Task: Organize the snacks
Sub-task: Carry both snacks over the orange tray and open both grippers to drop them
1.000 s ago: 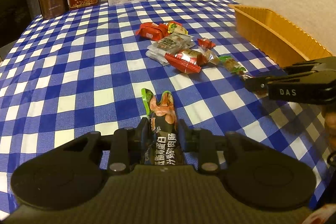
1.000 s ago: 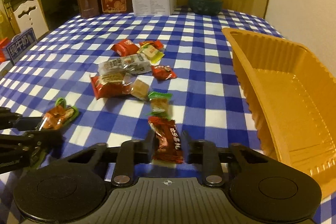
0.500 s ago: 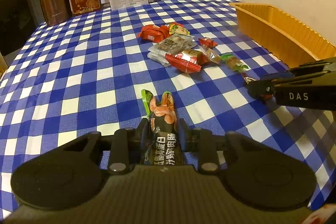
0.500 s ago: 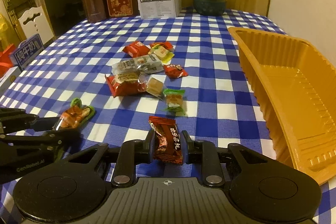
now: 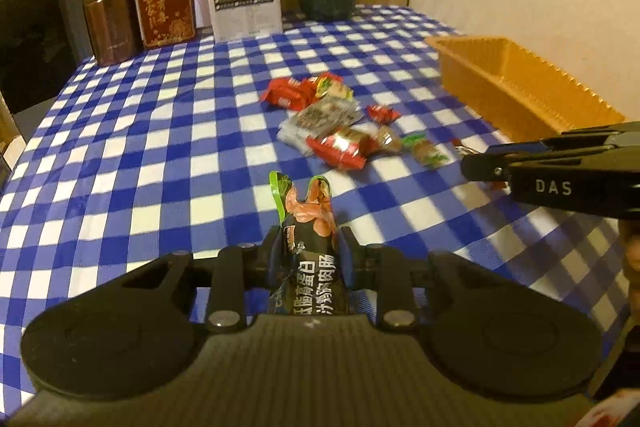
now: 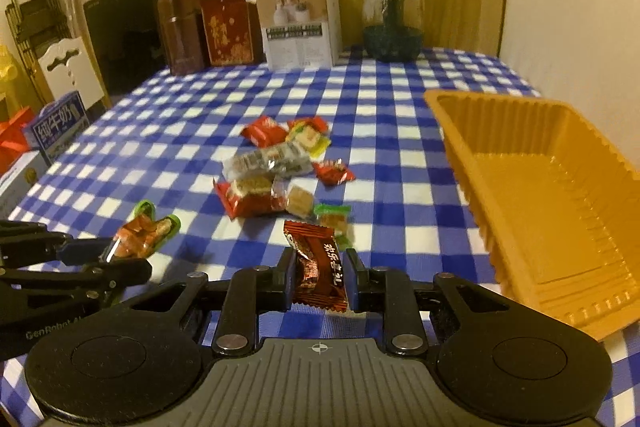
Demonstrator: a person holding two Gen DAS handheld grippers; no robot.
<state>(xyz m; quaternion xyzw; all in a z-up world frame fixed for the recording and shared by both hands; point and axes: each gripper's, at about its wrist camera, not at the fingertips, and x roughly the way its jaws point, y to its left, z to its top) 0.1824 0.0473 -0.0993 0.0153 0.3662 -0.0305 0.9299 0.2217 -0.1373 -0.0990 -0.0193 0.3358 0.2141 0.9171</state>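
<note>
Both grippers have lifted higher off the checked worktop [image 6: 384,131] with their loads. Left gripper [image 5: 308,255] fingers clamp a green sausage pack [image 5: 310,227]; right gripper [image 6: 320,269] fingers clamp a brown candy [image 6: 318,267]. Farther off lies the snack pile [image 6: 276,171], with the orange tray [image 6: 552,211] to its right.

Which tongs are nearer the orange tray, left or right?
Right. The right tongs, gripping a brown candy, sit just beside the orange tray; the left tongs, holding a sausage snack, are farther off.

blue-white checked tablecloth [image 6: 400,115], orange tray [image 6: 560,195]
</note>
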